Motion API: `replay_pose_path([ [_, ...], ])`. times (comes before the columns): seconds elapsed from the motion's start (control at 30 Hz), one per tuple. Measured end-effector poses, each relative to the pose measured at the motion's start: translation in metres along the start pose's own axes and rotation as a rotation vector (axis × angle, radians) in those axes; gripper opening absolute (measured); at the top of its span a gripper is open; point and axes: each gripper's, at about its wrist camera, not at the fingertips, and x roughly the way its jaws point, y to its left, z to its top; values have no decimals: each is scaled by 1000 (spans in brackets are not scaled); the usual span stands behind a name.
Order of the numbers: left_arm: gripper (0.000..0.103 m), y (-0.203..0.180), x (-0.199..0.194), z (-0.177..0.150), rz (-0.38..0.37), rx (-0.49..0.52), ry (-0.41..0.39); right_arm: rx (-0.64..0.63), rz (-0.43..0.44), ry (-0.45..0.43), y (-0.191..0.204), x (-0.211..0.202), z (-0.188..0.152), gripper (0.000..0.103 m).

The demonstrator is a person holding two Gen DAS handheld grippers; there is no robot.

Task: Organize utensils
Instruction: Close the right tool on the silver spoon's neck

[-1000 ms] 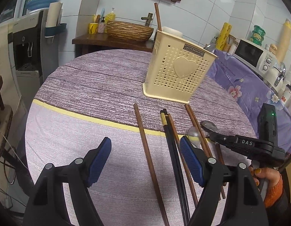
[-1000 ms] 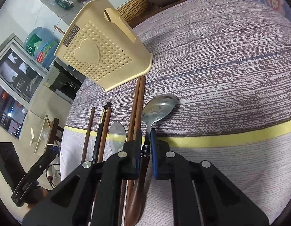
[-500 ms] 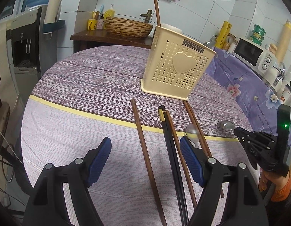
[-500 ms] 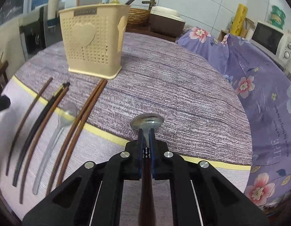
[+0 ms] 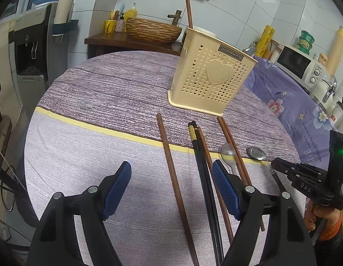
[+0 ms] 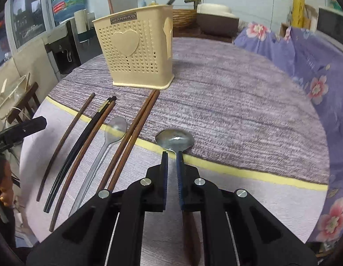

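spoon [image 6: 174,139]: steel bowl, brown handle | right fingers [image 6: 179,173] just parted, narrow | left fingers [image 5: 224,186] wide

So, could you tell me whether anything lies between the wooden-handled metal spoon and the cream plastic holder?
Nothing visible blocks it: bare striped tablecloth lies between the wooden-handled metal spoon and the cream perforated plastic holder; the paired brown chopsticks lie to its left.

- Even, cool indoor light, moderately bright; soft shadows lie under the black tongs on the table [image 5: 82,146]
- Strong fisheye bending at the rims, with black corners in both views
- Glare glints on the spoon bowl [image 6: 174,140]; the wall tiles shine faintly
- The right view is softer; its background is slightly blurred
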Motion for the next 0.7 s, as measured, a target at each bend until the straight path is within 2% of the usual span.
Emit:
replay_pose_path([
  [0.03, 74, 0, 0, 0, -1, 0, 0, 6, -4, 1, -1, 1, 0, 38],
  [0.07, 74, 0, 0, 0, -1, 0, 0, 3, -17, -5, -1, 0, -1, 43],
  [0.17, 75, 0, 0, 0, 1, -2, 1, -62, -59, -11, 9, 2, -2, 45],
  [0.4, 76, -1, 3, -1, -9, -10, 10, -437, -336, -37, 58, 15, -22, 44],
  [0.43, 76, -1, 3, -1, -10, -9, 11, -473, -380, -37, 61, 19, -23, 44],
  [0.6, 76, -2, 2, -1, -12, -6, 11, -579, -475, -18, 68, 41, -21, 37],
  [0.67, 76, -1, 3, -1, -10, -8, 12, -616, -491, -13, 71, 47, -18, 29],
  [0.7, 76, 0, 3, -1, -9, -9, 12, -615, -475, 4, 70, 51, -15, 17],
])
